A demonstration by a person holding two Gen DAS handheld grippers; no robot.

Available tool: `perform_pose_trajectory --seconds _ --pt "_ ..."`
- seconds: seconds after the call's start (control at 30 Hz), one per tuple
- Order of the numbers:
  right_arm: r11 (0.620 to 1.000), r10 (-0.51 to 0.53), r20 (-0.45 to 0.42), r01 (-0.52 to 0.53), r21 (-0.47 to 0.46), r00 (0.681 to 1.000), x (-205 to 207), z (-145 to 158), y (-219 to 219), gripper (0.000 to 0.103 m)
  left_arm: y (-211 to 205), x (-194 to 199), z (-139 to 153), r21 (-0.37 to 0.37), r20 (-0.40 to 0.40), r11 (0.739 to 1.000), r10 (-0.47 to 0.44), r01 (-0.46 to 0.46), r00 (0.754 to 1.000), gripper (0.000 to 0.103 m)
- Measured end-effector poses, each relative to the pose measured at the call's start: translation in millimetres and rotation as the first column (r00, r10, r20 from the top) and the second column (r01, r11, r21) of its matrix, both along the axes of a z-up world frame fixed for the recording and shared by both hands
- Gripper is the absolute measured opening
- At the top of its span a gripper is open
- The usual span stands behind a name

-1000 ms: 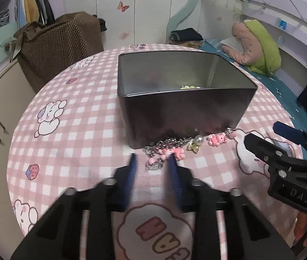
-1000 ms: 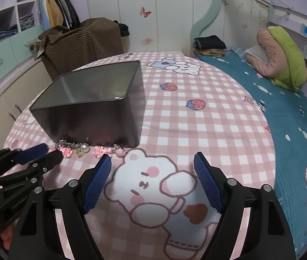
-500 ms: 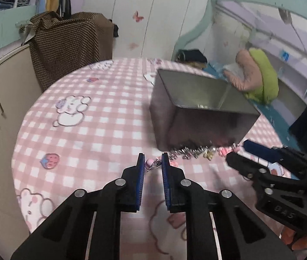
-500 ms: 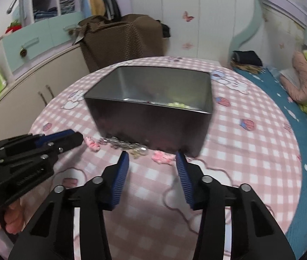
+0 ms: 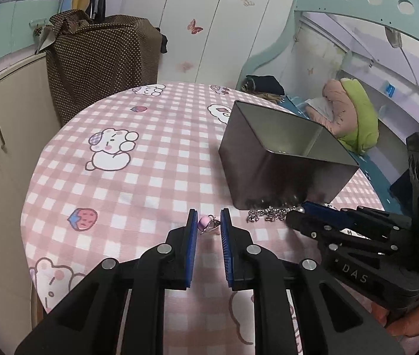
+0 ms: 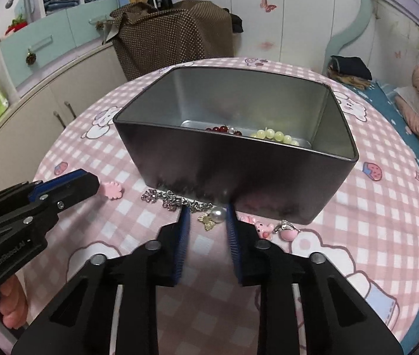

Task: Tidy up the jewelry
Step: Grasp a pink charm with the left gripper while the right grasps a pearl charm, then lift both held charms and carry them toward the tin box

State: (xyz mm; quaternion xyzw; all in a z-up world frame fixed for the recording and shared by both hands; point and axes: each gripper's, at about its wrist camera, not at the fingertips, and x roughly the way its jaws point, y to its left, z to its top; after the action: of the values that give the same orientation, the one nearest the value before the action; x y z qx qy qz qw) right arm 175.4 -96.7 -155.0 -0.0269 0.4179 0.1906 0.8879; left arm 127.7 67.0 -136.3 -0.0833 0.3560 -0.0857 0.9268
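With our left gripper nipped on a pink charm and our right gripper closing around the pearl earring, we risk snagging the neighbouring chain; a shallow pinch could flick the pearl away.

A brown dotted bag stands behind the table's pink checked cloth. A green pillow lies on the bed. Cupboards line the wall.

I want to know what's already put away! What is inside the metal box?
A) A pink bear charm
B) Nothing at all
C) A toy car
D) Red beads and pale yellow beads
D: in the right wrist view, dark red beads and pale yellow beads lie on the bottom of the metal box.
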Motion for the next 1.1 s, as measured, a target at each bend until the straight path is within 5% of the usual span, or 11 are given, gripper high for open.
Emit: perform_pose_trajectory --seconds 0.8,1.1 --pt "0.996 0.069 0.038 -0.067 -0.057 0.997 -60.4 -0.2 -5.3 0.018 -12.1 -19.2 1.3 0.047 -0.008 0.999 -0.013 0.013 1.0 0.014" --pt "0.999 0.052 0.039 -0.052 0.004 0.998 -63.1 -2.1 -12.5 0.016 -15.8 -19.9 1.3 0.059 -0.014 0.998 -0.008 0.009 1.0 0.014"
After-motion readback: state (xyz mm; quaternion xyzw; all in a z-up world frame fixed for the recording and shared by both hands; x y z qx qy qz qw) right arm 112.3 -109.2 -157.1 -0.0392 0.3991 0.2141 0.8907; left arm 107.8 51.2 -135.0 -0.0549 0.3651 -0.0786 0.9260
